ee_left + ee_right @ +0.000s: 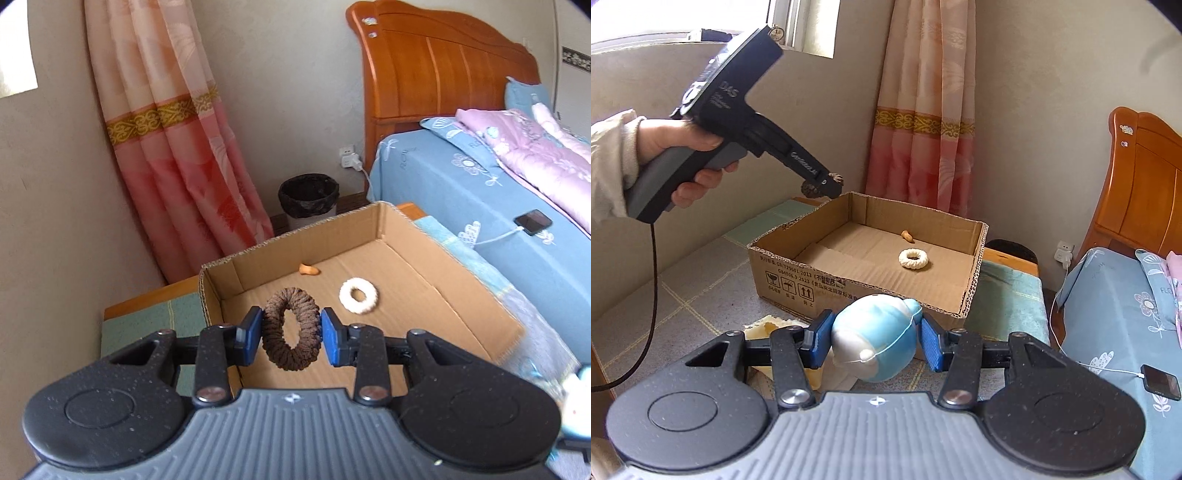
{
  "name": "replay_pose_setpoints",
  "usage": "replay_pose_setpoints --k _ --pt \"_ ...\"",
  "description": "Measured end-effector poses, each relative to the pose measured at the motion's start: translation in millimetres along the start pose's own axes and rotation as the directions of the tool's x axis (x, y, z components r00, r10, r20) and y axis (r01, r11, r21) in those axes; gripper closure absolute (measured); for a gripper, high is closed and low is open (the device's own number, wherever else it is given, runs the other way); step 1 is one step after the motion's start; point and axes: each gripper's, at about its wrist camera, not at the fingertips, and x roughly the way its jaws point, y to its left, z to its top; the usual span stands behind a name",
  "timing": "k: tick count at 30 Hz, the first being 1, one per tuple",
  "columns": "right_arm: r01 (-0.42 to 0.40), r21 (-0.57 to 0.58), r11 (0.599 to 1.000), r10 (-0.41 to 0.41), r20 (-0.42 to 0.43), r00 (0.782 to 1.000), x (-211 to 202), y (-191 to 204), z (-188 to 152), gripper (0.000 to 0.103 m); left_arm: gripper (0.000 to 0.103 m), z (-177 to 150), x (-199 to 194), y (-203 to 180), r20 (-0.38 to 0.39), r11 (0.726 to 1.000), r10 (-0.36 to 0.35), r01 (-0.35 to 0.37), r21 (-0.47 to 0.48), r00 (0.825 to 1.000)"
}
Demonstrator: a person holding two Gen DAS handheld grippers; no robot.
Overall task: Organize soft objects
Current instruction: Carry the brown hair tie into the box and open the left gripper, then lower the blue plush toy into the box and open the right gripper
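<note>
Home bedroom, lived-in. Wooden bed w/ carved orange headboard (436, 70) at right, blue flower-print sheet (461, 184) and a pink-lilac quilt (524, 147) on top. Phone (533, 221) lies on the bed edge, on a white cable running to a wall socket w/ charger (349, 160) by the headboard. Far corner: pink patterned curtain (166, 147) w/ gold band, window (798, 26) at far left in right wrist view. Small bin w/ black liner (308, 199) stands on the floor between curtain and bed. Plain beige walls.
</note>
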Motion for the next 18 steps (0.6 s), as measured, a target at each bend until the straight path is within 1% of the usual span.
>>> replay_pose_setpoints --k 1,2,3,4,5,6,9,11,13,15,17,18 --pt "0.002 0.0 1.0 -0.002 -0.003 1.0 1 -1 0 0.049 0.055 3 7 2 0.004 1.0 0.011 -0.011 -0.001 1.0" --pt "0.004 0.001 1.0 -0.004 -0.005 1.0 2 -2 0 0.049 0.048 4 12 3 0.002 1.0 0.021 -0.021 0.005 1.0" --pt "0.004 0.003 1.0 -0.004 -0.007 1.0 4 -2 0 0.049 0.033 4 16 3 0.0 0.999 0.041 -0.041 0.006 0.999" --pt "0.004 0.005 1.0 -0.004 -0.008 1.0 4 -3 0 0.049 0.022 4 17 4 0.001 0.998 0.062 -0.062 0.007 0.998" --pt "0.005 0.008 1.0 -0.005 -0.01 1.0 5 -4 0 0.049 0.019 2 17 3 0.007 0.997 0.07 -0.07 0.012 0.998" --pt "0.008 0.009 1.0 -0.007 -0.011 1.0 5 -4 1 0.049 0.018 0 15 3 0.014 0.997 0.069 -0.069 0.017 0.998" --pt "0.014 0.015 1.0 -0.014 -0.011 1.0 6 -6 2 0.049 0.018 -10 4 2 -0.001 0.999 0.048 -0.048 0.006 0.999" --pt "0.013 0.023 1.0 -0.013 -0.012 1.0 8 -8 4 0.049 0.017 -17 -8 0 0.007 0.999 0.044 -0.044 0.01 0.999" --pt "0.014 0.026 1.0 -0.014 -0.012 1.0 9 -7 5 0.049 0.009 -24 -21 -1 0.01 0.999 0.055 -0.055 -0.001 0.998" --pt "0.014 0.028 0.999 -0.014 -0.011 1.0 9 -6 6 0.049 0.009 -30 -36 -1 0.019 0.999 0.046 -0.046 -0.016 0.999" --pt "0.015 0.03 0.999 -0.015 -0.009 1.0 8 -5 8 0.049 0.007 -36 -51 -3 0.028 0.999 0.032 -0.031 -0.033 0.999" --pt "0.015 0.031 0.999 -0.015 -0.01 1.0 9 -6 9 0.049 0.005 -40 -59 -4 0.034 0.999 0.037 -0.035 -0.04 0.999"
